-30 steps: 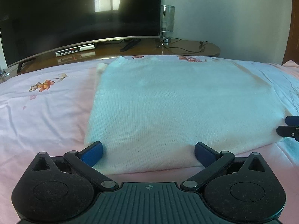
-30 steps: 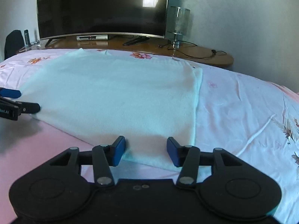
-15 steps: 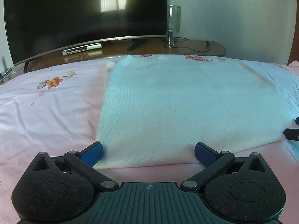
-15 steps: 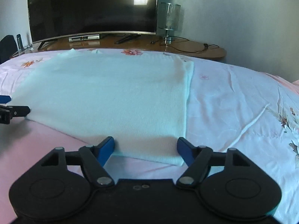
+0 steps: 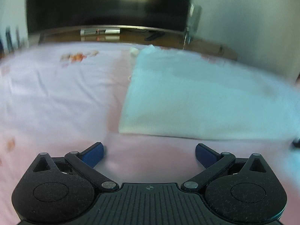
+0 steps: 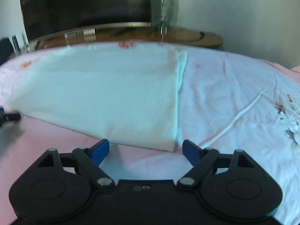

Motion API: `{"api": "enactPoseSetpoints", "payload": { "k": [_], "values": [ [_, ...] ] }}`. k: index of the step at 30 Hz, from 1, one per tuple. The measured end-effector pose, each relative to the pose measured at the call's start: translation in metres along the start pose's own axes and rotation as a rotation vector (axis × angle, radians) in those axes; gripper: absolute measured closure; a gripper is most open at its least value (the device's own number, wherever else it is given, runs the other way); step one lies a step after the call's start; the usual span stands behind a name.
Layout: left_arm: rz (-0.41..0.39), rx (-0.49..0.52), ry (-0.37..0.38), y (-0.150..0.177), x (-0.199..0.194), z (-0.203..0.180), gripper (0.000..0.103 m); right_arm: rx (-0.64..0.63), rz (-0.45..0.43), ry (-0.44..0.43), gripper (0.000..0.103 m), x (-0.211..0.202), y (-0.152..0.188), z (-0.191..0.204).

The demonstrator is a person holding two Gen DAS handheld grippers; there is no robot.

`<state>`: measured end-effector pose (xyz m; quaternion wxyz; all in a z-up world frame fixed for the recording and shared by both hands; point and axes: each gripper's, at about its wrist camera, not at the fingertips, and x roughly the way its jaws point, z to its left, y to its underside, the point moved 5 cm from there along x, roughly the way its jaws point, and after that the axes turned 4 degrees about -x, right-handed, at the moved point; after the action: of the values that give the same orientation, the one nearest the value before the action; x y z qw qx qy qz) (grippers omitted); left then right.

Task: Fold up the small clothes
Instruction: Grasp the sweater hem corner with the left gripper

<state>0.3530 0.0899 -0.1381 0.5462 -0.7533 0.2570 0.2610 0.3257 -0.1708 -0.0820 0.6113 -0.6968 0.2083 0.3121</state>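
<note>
- Left wrist view: the left gripper [image 5: 149, 152] is seen above the pink floral bedsheet [image 5: 56, 93], its jaws spread wide with nothing held between them.
- A pale blue folded garment [image 5: 202, 97] is laid flat on the bed, ahead of and to the right of this gripper; its near edge lies a little beyond the blue fingertips [image 5: 93, 152], apart from them.
- The near left corner of the garment is placed forward of the gap between the jaws, with bare sheet between.
- At the far right edge of this view, a dark tip of the right gripper [image 5: 296, 141] is glimpsed just beside the garment's near edge.
- Behind the bed, a large dark television [image 5: 106, 3] is set on a wooden tabletop [image 5: 131, 37]; the whole view is blurred.
- Right wrist view: the right gripper [image 6: 145, 151] is held over the sheet at the garment's near right corner, its jaws spread and empty.
- The garment [image 6: 105, 93] is seen lying flat, layered edges showing along its right side; its near right corner sits just ahead of the gap between the blue pads [image 6: 191, 151], close but not gripped.
- The left gripper [image 6: 10, 116] is seen as a dark tip at the far left edge, beside the garment's near left corner.
- A glass object [image 6: 165, 9] is stood on the tabletop beside the television; it is too blurred to be identified further.
</note>
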Motion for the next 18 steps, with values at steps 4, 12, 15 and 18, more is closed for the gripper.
{"api": "enactPoseSetpoints", "payload": {
  "k": [4,12,15,18],
  "values": [
    [0.01,-0.383,0.256,0.001,-0.003,0.02,0.0,0.027,-0.099,-0.079,0.046,-0.034,0.004,0.011],
    [-0.091,-0.728,0.324,-0.004,0.024,0.029,0.0,0.116,-0.123,-0.191,0.076,-0.033,-0.025,0.038],
    [-0.133,-0.744,0.321,-0.012,0.034,0.022,0.0,0.106,-0.118,-0.21,0.076,-0.019,-0.042,0.048],
    [-0.199,-0.801,0.312,-0.018,0.043,0.023,0.001,0.122,-0.115,-0.229,0.076,0.0,-0.058,0.05]
  ]
}}
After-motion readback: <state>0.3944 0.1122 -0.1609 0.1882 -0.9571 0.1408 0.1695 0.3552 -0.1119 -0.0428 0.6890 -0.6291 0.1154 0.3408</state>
